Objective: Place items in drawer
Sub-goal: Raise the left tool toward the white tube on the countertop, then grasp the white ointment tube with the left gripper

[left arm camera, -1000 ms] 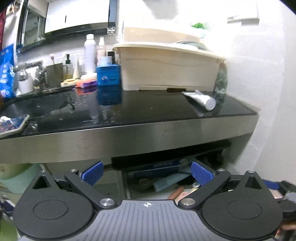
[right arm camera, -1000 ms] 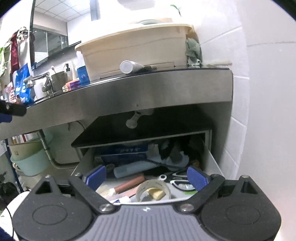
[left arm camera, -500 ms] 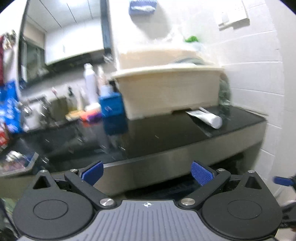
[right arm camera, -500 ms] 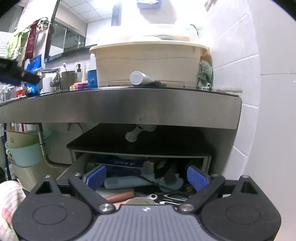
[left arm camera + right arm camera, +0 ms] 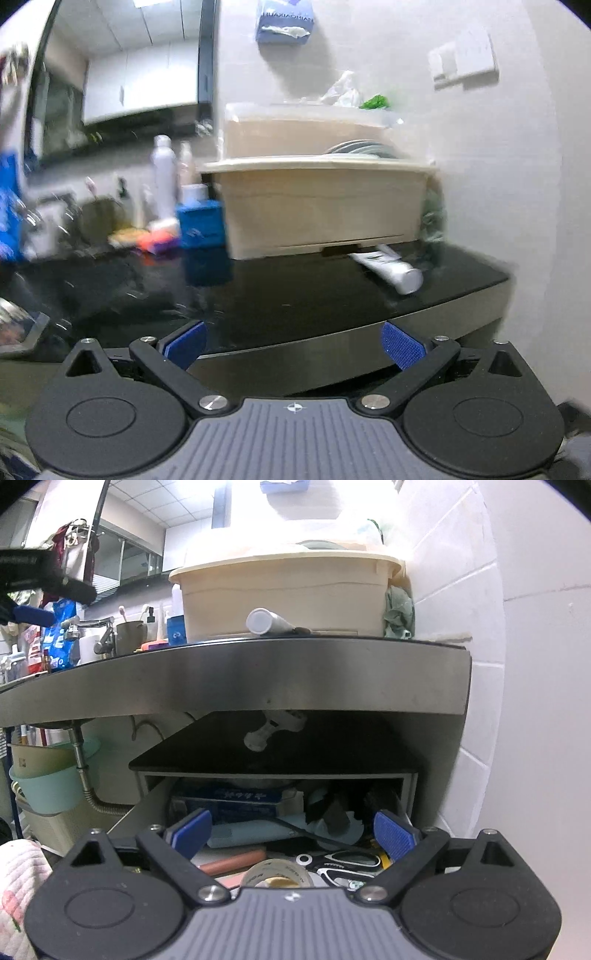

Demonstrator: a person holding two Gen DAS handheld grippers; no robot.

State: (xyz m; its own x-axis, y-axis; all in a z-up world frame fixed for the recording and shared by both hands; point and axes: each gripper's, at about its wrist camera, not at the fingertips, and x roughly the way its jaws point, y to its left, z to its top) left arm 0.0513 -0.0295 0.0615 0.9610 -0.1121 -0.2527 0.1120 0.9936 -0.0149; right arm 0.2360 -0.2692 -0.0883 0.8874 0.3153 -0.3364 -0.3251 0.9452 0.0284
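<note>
While ribbed fingers [image 5: 402, 349] gape | cylindrical tube [image 5: 388, 266] | glossy counter [image 5: 295, 295]

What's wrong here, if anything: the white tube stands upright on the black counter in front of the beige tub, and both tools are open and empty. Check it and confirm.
One thing is wrong: the white tube lies on its side, not upright, as the left wrist view shows. The rest holds: it is on the black counter in front of the beige tub, and the left tool and right tool are both open and empty.
</note>
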